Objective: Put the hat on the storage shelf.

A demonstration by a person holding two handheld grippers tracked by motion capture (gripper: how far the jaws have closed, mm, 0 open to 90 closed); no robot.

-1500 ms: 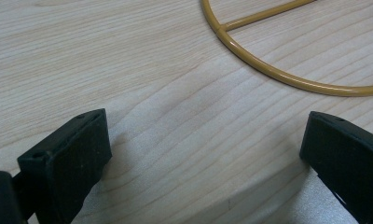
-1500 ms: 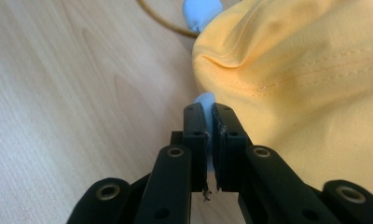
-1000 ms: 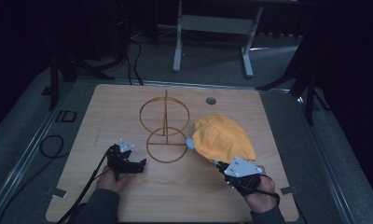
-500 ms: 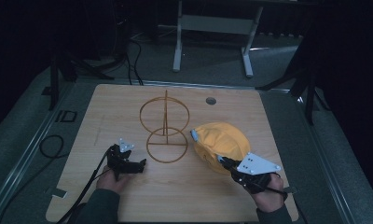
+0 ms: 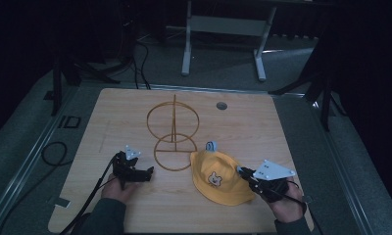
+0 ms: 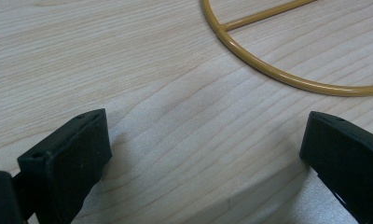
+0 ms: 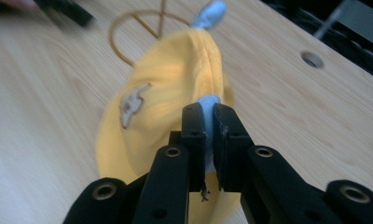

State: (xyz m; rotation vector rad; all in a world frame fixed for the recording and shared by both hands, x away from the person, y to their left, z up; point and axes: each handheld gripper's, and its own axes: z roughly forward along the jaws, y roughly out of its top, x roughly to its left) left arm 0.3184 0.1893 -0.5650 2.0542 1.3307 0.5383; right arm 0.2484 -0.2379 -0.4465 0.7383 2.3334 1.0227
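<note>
My right tongs [image 7: 208, 122] are clenched on a pale blue tab at the edge of the soft yellow cloth cap [image 5: 217, 177], the two black jaws pinched almost together with only that strip of fabric between them. I read the grip as chosen for control: holding the hem rather than the crown lets me drag or lift the cap without crushing its shape. The cap lies flat on the pale wooden tabletop [image 5: 262, 122], its small white cartoon patch [image 5: 214, 178] facing up and a second blue loop [image 5: 211, 145] sticking out at the far edge, just beside the lower ring of the thin brass-coloured wire stand [image 5: 173, 128], which rises upright near the table's middle. My left tongs [image 5: 146, 172] are released, jaws spread wide and resting low on the bare wood, pointing toward the stand's base ring [image 6: 287, 79] and apart from it. I judge that they wait there to steady the stand or take the cap's other side once I bring it over. The likely next move is lifting the cap onto the stand; the risk is the thin tab slipping free.
</note>
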